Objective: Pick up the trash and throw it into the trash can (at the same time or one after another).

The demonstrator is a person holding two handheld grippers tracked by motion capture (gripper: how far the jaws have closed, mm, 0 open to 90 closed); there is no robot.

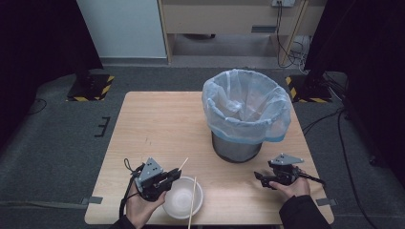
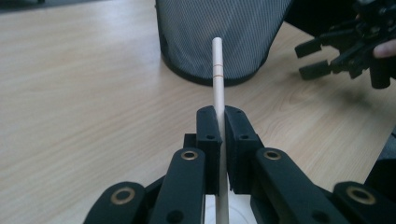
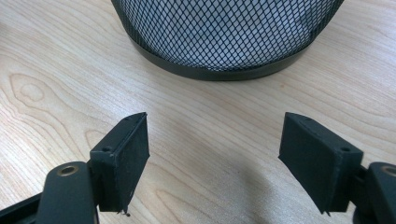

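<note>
Left gripper view: left gripper [image 2: 219,140] jaws pinch a pale wooden chopstick [image 2: 217,79], held above the white round bowl [image 1: 182,196], short of the black mesh bin [image 1: 237,143]. Right gripper [image 3: 214,154] jaws stand spread, empty beside that bin. Advise a firm, steady pinch while carrying it over the bin's rim.

Tabletop [image 1: 157,119] occupies frame centre. Bin [image 1: 237,143] stands on it, centre-right. Bowl [image 1: 179,200] sits at lower centre-left near the front edge, one chopstick [image 1: 192,204] lying across it. Left gripper [image 1: 173,175], just left of the bowl, holds a second chopstick [image 2: 217,70]. Right gripper [image 1: 259,177] lies lower right, before the bin.
</note>
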